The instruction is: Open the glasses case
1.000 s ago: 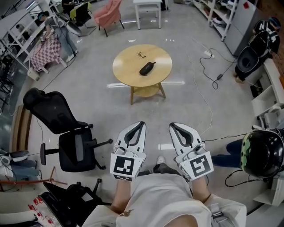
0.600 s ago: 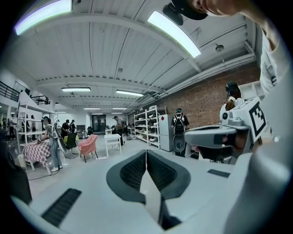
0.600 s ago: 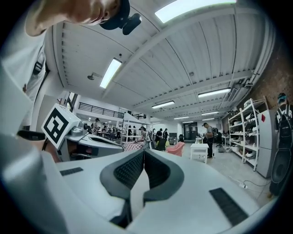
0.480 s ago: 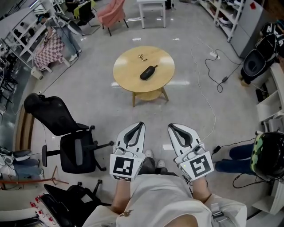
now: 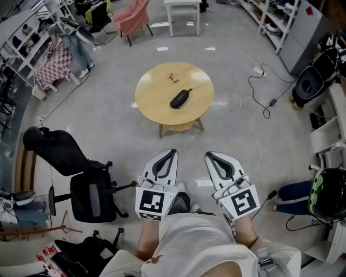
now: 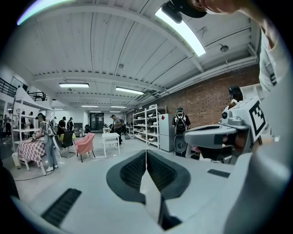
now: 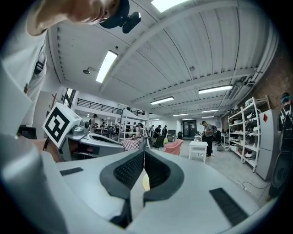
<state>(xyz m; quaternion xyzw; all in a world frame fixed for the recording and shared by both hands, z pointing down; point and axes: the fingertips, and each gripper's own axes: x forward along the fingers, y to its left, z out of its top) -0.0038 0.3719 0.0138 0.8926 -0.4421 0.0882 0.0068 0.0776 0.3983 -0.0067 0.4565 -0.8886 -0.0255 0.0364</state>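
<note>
Both grippers are empty, jaws pressed together: the left gripper [image 5: 171, 151] and right gripper [image 5: 208, 154] sit side by side, pointing forward. Well ahead of the 2 jaw pairs, the dark glasses case [image 5: 180, 98] lies closed on a round wooden table [image 5: 151, 92].

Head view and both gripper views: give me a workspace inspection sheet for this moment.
Surface: round wooden table.
Job's things: glasses case, dark, looks closed, near the table's middle.
Clutter: small object near the far edge, too small to identify.
Grippers: left gripper and right gripper shut, empty, short of the table.
Cables: white cable and black cable on the floor.
Surroundings: black office chair, pink chair, shelving.
</note>
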